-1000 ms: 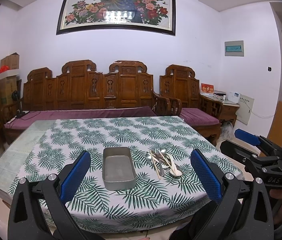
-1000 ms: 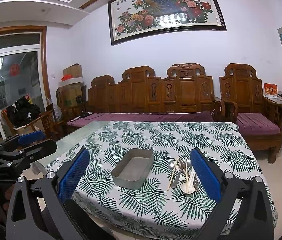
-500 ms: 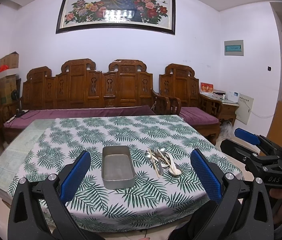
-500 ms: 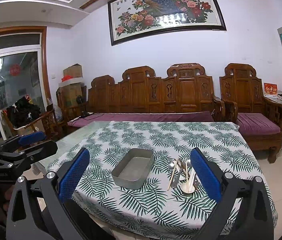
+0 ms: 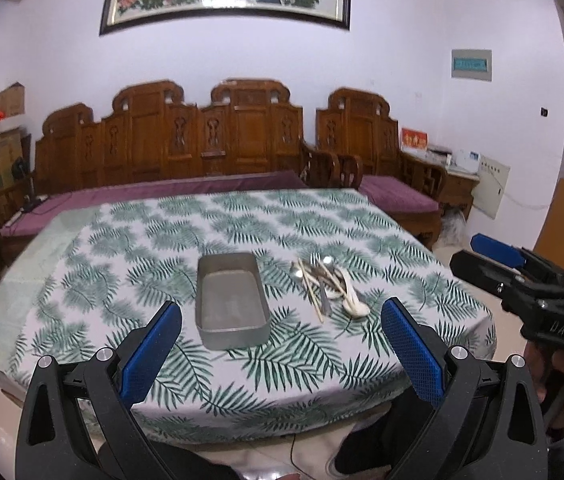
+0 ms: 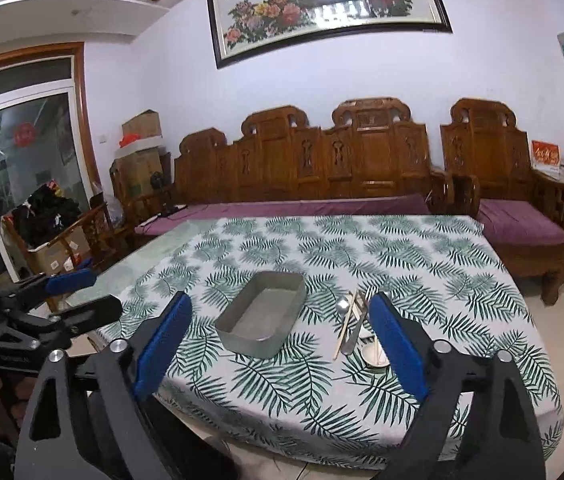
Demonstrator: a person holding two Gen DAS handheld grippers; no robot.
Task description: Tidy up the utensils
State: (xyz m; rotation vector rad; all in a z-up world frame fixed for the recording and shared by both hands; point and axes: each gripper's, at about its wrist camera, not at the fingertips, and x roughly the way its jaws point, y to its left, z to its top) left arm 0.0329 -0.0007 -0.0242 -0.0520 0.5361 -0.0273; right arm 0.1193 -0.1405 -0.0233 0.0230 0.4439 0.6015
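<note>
Metal tray (image 5: 230,300) on table (image 5: 129,240), utensils (image 5: 328,290) just right; left gripper (image 5: 282,354) wide open, right gripper (image 6: 277,344) open, narrowing, nothing between.

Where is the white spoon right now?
In the left wrist view the white spoon lies on the leaf-print tablecloth, at the near end of the utensil pile, just right of the empty metal tray.

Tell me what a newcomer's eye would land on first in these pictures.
First, the leaf-print tablecloth covering the table, with an empty metal tray near its front edge and a heap of utensils just right of the tray. Behind it, the carved wooden bench lines the wall under a big framed peacock-and-flower painting.
</note>
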